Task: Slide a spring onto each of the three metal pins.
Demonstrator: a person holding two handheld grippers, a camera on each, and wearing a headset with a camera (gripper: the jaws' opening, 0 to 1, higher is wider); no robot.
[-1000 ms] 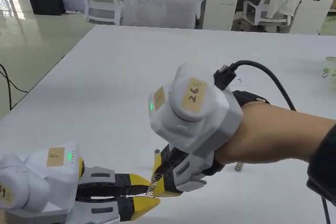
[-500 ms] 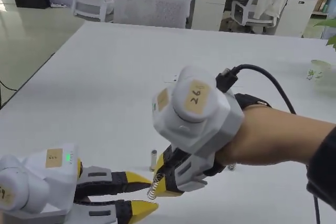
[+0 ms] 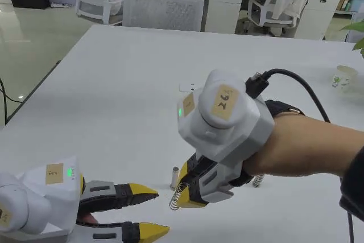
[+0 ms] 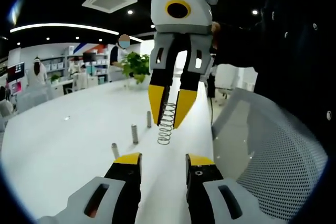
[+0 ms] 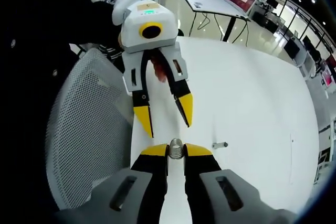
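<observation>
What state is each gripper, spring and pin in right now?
Right gripper: shut on a coiled metal spring.
Left gripper: open, empty.
Three small grey metal pins: upright on the white table.
Second loose spring: lying on the table.

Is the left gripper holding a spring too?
No, the left gripper has its fingers apart with nothing between them; the spring sits in the right gripper.
</observation>
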